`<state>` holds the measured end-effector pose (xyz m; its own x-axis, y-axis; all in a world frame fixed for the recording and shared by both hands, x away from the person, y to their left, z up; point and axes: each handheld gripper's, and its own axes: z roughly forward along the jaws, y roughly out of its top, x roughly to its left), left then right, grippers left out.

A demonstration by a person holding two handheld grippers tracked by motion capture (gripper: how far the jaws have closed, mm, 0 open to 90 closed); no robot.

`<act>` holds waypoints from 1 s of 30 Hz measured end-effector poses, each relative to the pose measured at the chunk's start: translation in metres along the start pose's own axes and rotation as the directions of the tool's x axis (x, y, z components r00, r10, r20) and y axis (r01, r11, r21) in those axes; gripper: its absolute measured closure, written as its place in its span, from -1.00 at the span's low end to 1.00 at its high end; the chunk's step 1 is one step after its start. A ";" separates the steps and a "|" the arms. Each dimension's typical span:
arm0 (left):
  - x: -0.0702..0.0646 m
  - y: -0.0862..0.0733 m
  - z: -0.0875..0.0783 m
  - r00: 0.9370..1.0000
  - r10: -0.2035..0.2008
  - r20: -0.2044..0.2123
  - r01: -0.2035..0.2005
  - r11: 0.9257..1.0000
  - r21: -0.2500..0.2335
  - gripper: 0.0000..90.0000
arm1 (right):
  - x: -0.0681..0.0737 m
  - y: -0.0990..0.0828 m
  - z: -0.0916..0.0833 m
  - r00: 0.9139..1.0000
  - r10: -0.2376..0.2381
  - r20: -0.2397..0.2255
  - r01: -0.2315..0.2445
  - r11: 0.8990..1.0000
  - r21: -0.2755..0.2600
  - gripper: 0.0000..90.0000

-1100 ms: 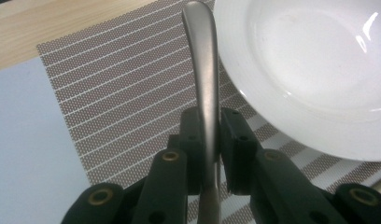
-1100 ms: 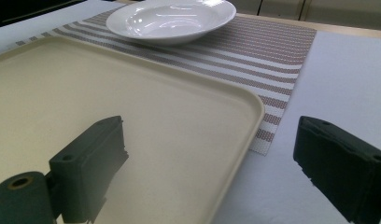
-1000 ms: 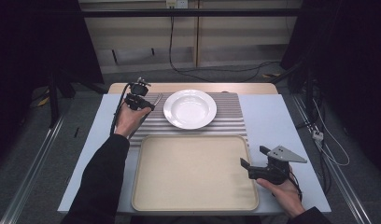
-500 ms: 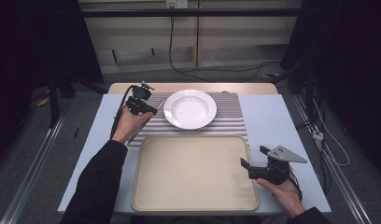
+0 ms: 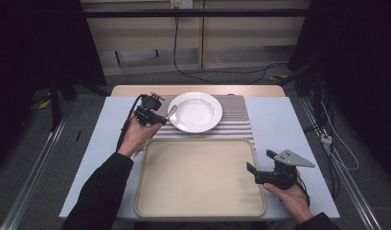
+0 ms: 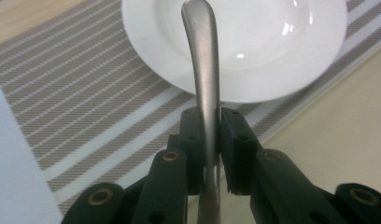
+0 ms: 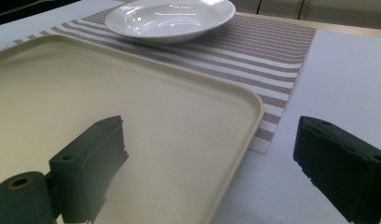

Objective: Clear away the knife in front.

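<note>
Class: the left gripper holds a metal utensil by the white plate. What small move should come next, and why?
Probably carry the utensil a little further toward the tray and lower it there: the left gripper is clamped on its handle beside the plate, and the tray lies bare. The right gripper waits open.

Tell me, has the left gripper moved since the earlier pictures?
Yes. In the high view the left gripper, its jaws shut on a metal utensil handle, has shifted right along the striped mat, closer to the white plate.

Bare tray ahead; plate beyond on striped mat.
</note>
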<state>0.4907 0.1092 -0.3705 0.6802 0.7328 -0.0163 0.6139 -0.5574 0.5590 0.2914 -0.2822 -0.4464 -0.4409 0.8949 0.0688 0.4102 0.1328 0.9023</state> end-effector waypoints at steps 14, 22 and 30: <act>-0.032 -0.010 -0.006 0.999 0.033 0.005 -0.033 0.999 0.003 0.78 | 0.000 0.000 0.000 1.000 -0.004 -0.001 0.004 1.000 0.003 -0.80; -0.053 -0.017 -0.008 0.997 0.070 0.022 -0.070 0.997 0.012 0.78 | 0.000 0.000 0.001 1.000 -0.003 -0.003 0.003 1.000 0.003 -0.80; -0.065 -0.028 -0.004 0.996 0.074 0.040 -0.075 0.996 0.038 0.78 | 0.001 0.000 0.001 1.000 -0.004 -0.007 0.004 1.000 0.002 -0.80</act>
<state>0.4280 0.0787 -0.3812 0.7389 0.6737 -0.0082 0.5760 -0.6254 0.5264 0.2918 -0.2813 -0.4464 -0.4479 0.8915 0.0677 0.4100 0.1376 0.9016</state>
